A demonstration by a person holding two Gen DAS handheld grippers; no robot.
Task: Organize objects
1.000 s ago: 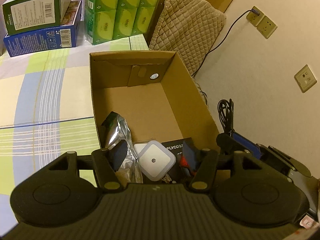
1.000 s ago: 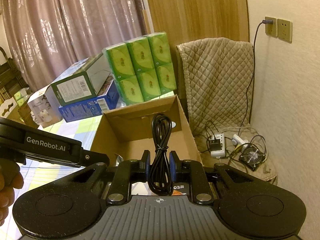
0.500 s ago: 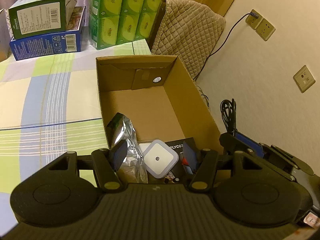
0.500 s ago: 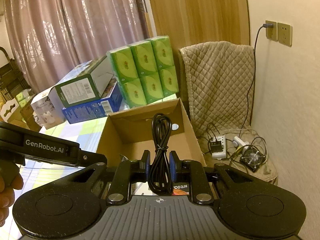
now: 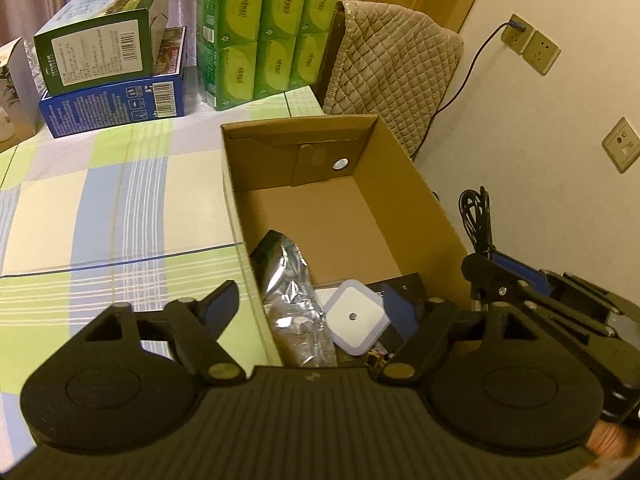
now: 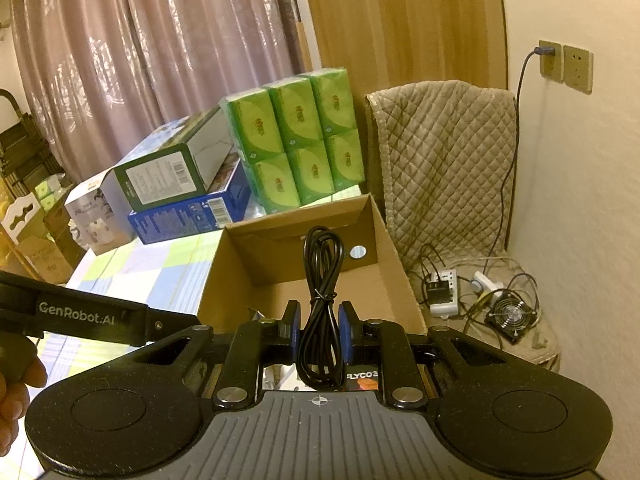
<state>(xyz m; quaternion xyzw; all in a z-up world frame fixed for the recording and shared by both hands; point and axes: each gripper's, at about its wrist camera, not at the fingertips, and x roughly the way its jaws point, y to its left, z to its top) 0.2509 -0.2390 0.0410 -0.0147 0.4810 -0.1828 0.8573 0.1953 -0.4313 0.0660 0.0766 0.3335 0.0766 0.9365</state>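
An open cardboard box (image 5: 256,208) stands on the checked tablecloth. In its near end lie a silver foil bag (image 5: 292,280), a white square night light (image 5: 354,316) and a black FLYCO box (image 5: 400,282). My left gripper (image 5: 312,306) hangs open over that end with nothing between its fingers; its left finger is outside the box's left wall. My right gripper (image 6: 320,332) is shut on a coiled black cable (image 6: 322,280), held above the box (image 6: 240,272) at its near right side. The left wrist view shows the cable (image 5: 476,216) upright beyond the right wall.
Green tissue packs (image 5: 264,28) and stacked green and blue cartons (image 5: 112,80) stand behind the box. A chair with a quilted cover (image 6: 440,168) is to the right, with a power strip (image 6: 442,292) and small fan (image 6: 512,316) on it. A hand (image 6: 12,400) holds the left gripper.
My left gripper's fingers have spread wider and it has drawn back, so the box sits further right in its view. The right gripper still holds the cable and has barely moved.
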